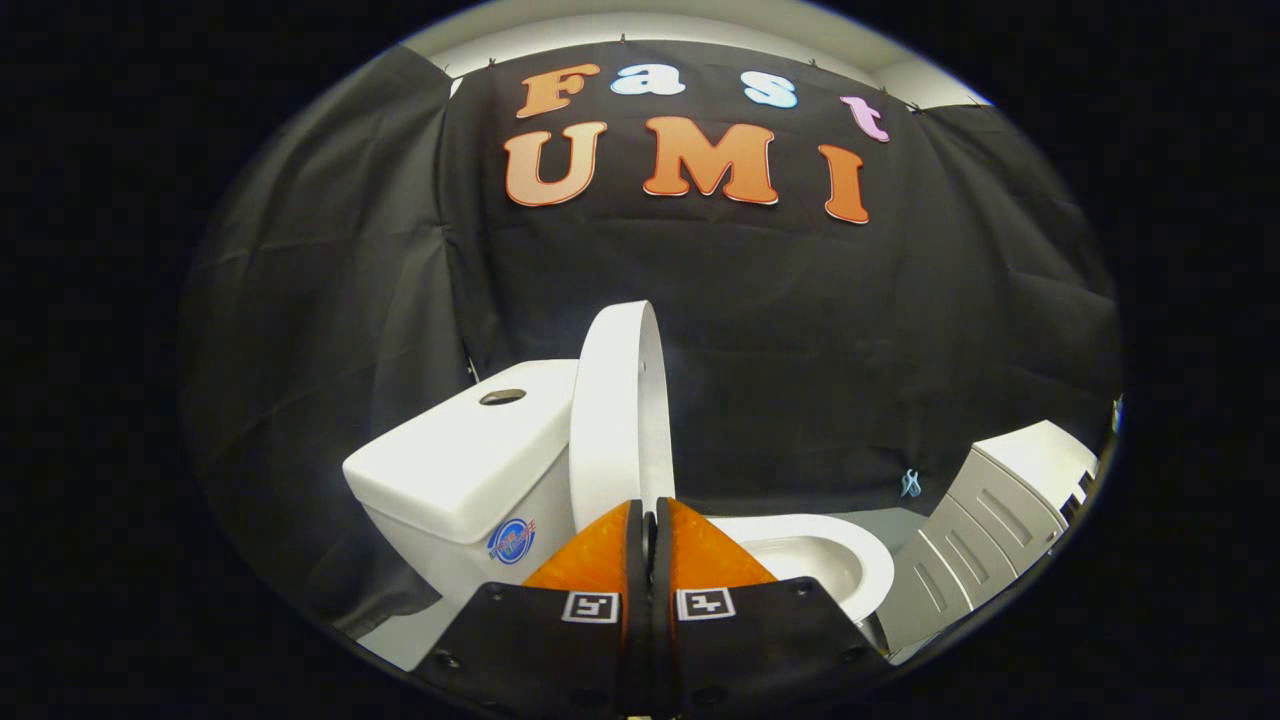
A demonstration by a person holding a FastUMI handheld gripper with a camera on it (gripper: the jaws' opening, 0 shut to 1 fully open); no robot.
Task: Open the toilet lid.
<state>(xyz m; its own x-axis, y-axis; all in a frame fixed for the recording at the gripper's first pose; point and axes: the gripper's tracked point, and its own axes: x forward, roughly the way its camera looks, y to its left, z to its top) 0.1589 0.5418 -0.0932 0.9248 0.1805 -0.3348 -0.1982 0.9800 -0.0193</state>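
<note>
A white toilet stands against the booth wall, with its tank (pixel 470 460) to the left and its open bowl (pixel 815 560) to the right. The toilet lid (pixel 615 400) stands upright between them, almost edge-on to me and leaning back toward the tank. My gripper (pixel 650 510) sits low in front of the lid's lower part. Its fingers (pixel 600 555) are shut together, leaving only a thin dark slit between them. I see nothing held in that slit. The lid's base and the seat's near side are hidden behind the fingers.
A white slatted cabinet (pixel 1000 510) stands on the floor to the right of the bowl. Black cloth hangs close behind the toilet and along the left side. A round flush button hole (pixel 502 397) shows on the tank top.
</note>
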